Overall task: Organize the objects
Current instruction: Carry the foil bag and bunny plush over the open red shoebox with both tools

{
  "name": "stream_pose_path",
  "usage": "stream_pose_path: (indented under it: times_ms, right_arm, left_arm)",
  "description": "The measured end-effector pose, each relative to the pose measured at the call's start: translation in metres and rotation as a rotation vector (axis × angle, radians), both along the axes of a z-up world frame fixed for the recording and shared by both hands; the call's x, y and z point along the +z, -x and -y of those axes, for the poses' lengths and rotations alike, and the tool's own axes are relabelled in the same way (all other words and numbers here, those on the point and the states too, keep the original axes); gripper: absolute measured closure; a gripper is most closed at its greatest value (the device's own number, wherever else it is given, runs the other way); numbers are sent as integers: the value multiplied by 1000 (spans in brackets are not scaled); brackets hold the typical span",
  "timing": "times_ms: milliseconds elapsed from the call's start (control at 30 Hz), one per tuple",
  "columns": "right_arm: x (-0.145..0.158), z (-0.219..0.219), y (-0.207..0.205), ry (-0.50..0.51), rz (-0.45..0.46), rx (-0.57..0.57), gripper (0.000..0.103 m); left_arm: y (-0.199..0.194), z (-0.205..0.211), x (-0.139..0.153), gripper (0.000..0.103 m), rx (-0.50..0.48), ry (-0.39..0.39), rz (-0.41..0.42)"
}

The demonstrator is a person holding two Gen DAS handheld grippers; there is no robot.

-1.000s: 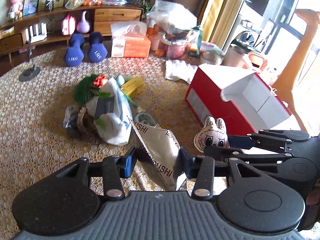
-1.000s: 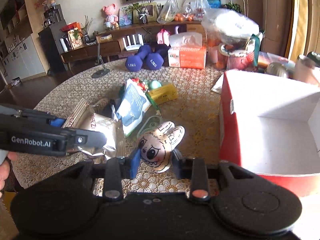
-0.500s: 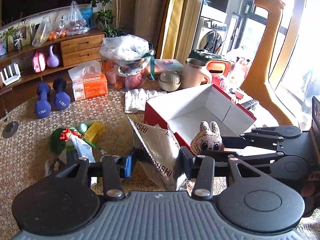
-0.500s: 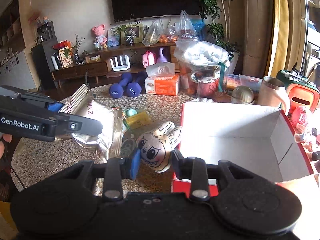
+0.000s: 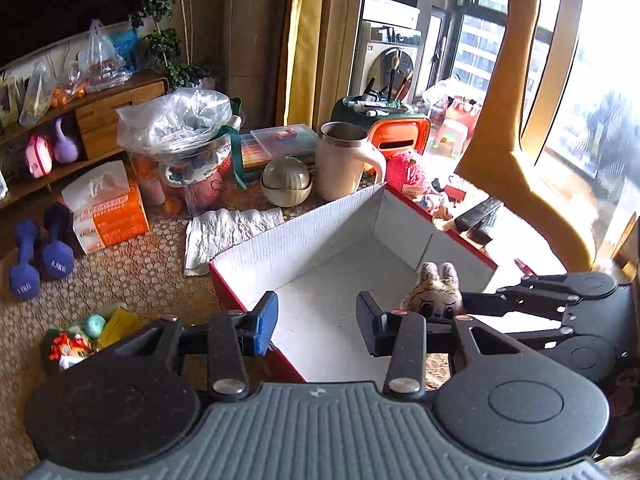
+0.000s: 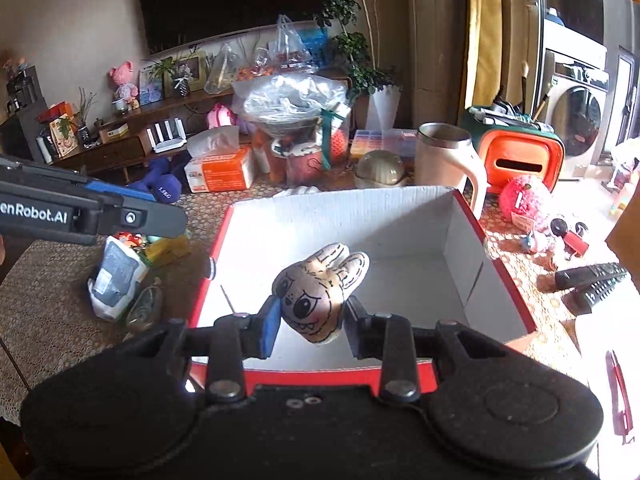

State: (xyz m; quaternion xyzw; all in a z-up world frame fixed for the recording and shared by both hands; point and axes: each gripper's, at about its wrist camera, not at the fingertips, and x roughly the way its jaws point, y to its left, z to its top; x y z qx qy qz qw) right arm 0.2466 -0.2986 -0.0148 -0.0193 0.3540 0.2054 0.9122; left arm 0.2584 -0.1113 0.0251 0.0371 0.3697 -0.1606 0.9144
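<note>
Red outside and white inside, the box (image 6: pixel 472 240) stands open just ahead of both grippers. The right gripper (image 6: pixel 310 322) holds the plush (image 6: pixel 318 292) between its jaws, above the floor of the box, near the front wall; it is not yet let go. In the left wrist view the same plush (image 5: pixel 434 302) shows to the right of the left gripper (image 5: pixel 316 322), over the box. The left gripper has its jaws wide apart with nothing between them, and it hangs over the near corner of the box.

No object shows on the part of the box floor that I can see; the near part is hidden behind the grippers, so I cannot tell if something lies there.

I judge the task is at an early stage. The plush needs only the release. To the left of the grippers, a pile (image 6: pixel 120 276) of small packets and toys lies on the table (image 6: pixel 48 320), well apart from the box, and it seems to wait for the next trips.
</note>
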Motion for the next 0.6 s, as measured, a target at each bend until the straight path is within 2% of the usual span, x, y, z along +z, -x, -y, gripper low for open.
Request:
stream_pose_path:
  times_ms: [33,100,267,467,600]
  right_arm:
    - [-3,3,-3,0,-7,-11,71]
    - [-7,12,-7,-17,-27,-21,71]
    - [-11,26,-9,-25,-28,-24,70]
    - [-16,35,-10,-42,-40,-29,70]
    - [-16,37,-7,-42,-42,-32,70]
  left_arm:
    - [-4,1,-4,62,-7,-19,-11]
    - [-8,-10,-13,62,22,20,-47]
    - [1,-37,-42,62,84,16,-117]
    - [25,-51,-68,61,61,-21,-171]
    - [41,-60,-84,45,55,-17,-196]
